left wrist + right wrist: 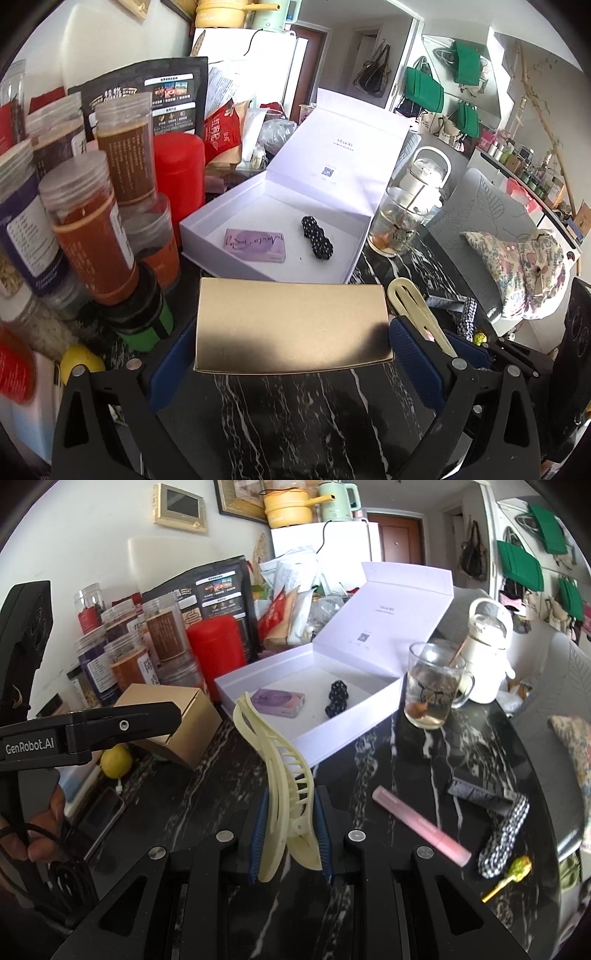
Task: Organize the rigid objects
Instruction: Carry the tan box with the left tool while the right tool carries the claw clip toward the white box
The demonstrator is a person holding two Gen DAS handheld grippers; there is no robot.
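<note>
While the left gripper (pixel 293 354) clamps a tan box (pixel 291 325), only the right view shows the right gripper (pixel 290 834) clamped on a cream hair clip (pixel 280 775); white box (pixel 369 716) at twelve o'clock, pink tube (pixel 421 825) at three, on black marble table (pixel 369 768).

I see my right gripper (pixel 290 836) clamped on the cream hair claw (pixel 284 775) above the marble table (pixel 388 760), with the open white box (pixel 354 716) beyond and a pink tube (pixel 421 825) lying right.
</note>
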